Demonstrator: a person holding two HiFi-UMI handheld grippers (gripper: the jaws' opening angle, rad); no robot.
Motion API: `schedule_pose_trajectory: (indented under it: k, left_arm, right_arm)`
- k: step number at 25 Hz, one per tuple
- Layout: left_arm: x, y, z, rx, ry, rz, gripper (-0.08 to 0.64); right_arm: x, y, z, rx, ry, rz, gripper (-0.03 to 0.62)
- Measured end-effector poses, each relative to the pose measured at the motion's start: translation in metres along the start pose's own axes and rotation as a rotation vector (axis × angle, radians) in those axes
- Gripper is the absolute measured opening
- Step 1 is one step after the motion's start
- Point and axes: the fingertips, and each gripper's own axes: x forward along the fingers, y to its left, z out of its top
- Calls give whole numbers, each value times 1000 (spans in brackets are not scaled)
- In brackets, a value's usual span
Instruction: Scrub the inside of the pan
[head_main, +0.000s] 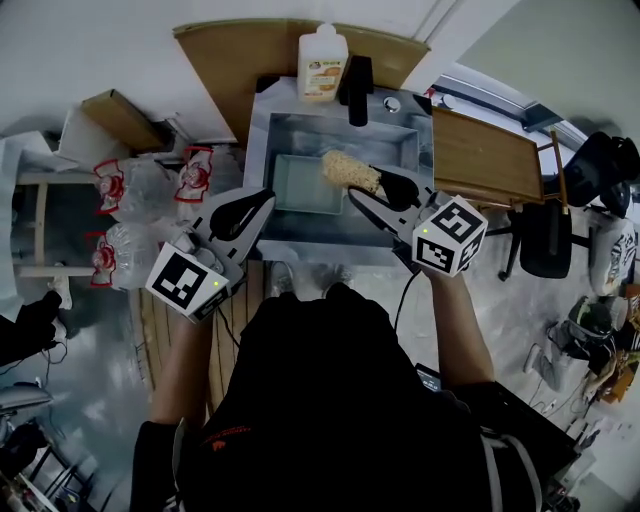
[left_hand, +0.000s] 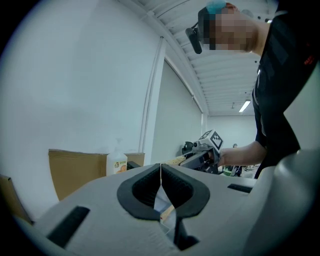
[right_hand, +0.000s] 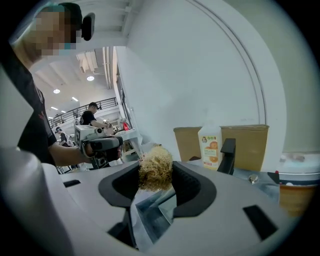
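Note:
A pale rectangular pan (head_main: 298, 188) lies in the steel sink (head_main: 262, 135). My right gripper (head_main: 378, 192) is shut on a tan fibrous scrubber (head_main: 350, 170), which hangs over the pan's right end. In the right gripper view the scrubber (right_hand: 155, 172) fills the gap between the jaws, with the pan (right_hand: 150, 210) showing below. My left gripper (head_main: 258, 203) is at the sink's front left edge, next to the pan. Its jaws meet at the tips (left_hand: 160, 167) with nothing between them.
A soap bottle (head_main: 322, 65) and a black faucet (head_main: 358, 90) stand behind the sink. A wooden board (head_main: 485, 155) lies to the right. Water bottles (head_main: 130, 190) sit to the left. A cardboard sheet (head_main: 230, 60) leans behind.

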Motion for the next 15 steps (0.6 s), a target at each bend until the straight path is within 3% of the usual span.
schedule_pose_trajectory:
  k: [15]
  left_arm:
    - [0, 1, -10, -19, 40, 8, 23]
  right_arm:
    - [-11, 9, 24, -22, -65, -4, 184]
